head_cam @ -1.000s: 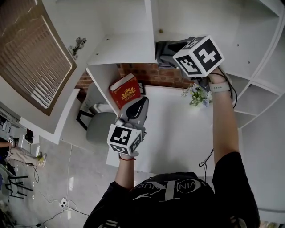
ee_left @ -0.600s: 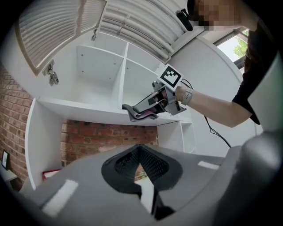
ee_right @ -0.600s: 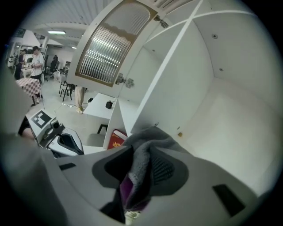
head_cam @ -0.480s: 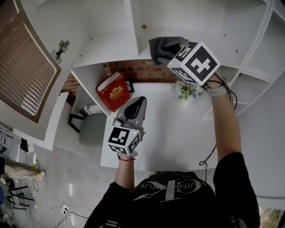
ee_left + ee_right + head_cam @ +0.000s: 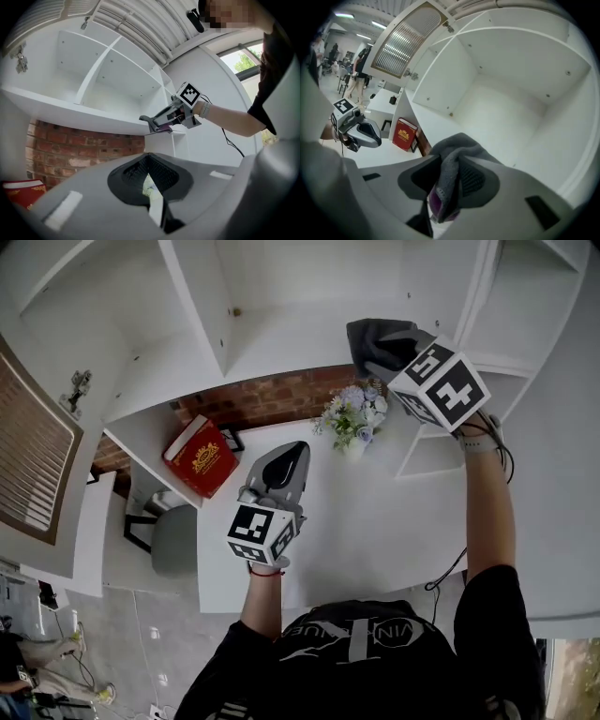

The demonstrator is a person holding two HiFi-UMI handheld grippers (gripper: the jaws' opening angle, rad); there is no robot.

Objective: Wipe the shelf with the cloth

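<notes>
Right gripper and cloth have been shifted right along the shelf, further from the divider than a second ago. Left gripper has hardly been moved. Book and flowers are now seen further left in the head view, so the camera has been swung as well.

Cloth is pinched in the right jaws. A grey fold with a purple lower edge is bunched between the pads and spills over the tips. In the left gripper view the cloth is seen pressed on the shelf's front edge, just left of an upright panel.

Left jaws appear pressed together with nothing held. Only a thin sliver of light is seen between the pads, so tip contact is not fully confirmed. That gripper is held above the desk, pointed toward the flowers.

Flowers are set on the desk, below the cloth. The book is stood at the desk's left end, near the brick wall.
</notes>
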